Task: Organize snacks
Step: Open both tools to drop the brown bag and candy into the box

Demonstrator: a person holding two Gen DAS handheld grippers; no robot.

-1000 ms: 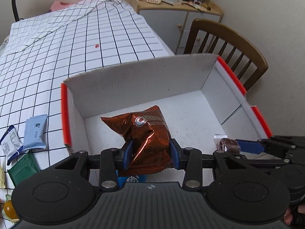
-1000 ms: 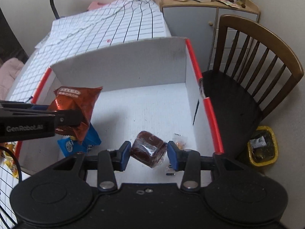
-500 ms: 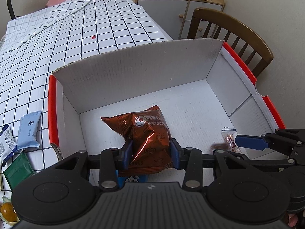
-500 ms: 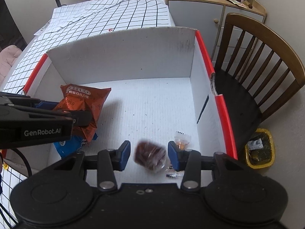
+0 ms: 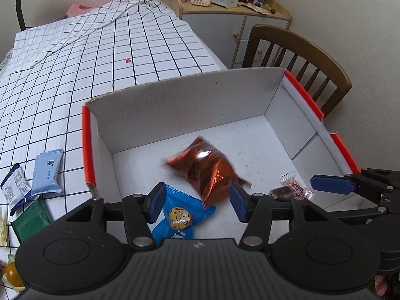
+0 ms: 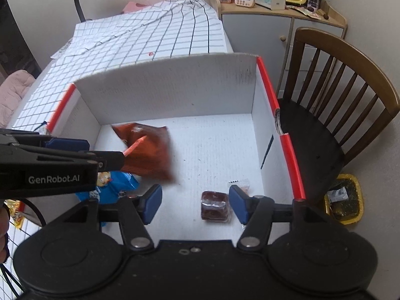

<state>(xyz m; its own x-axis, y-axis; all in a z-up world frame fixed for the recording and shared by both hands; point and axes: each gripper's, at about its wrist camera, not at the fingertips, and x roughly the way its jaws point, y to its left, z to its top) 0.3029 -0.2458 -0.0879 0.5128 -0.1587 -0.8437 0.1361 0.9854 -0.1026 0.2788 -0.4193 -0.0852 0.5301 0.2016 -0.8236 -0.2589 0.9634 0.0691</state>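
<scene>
With both of my grippers spread apart over the white box [image 5: 190,105], I see the orange snack bag [image 5: 206,168] blurred between the left gripper [image 5: 197,201] fingers, gripped by neither. Inside the box, the brown wrapped cake [image 6: 215,206] lies beneath my right gripper [image 6: 195,203], beside the blue cookie packet [image 5: 180,216].

Copper-red snack bag [image 5: 208,172], blue cookie packet [image 5: 181,216]

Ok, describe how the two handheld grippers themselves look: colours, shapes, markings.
Both are matte black plastic. Each has a wide ribbed body with two round discs, silver pivot screws and angular linkage arms ending in blue pads. The left gripper bears white "GenRobot.AI" lettering on its side, seen from the right wrist view. The right gripper looks identical; a thin black cable curls beside the left one.
</scene>
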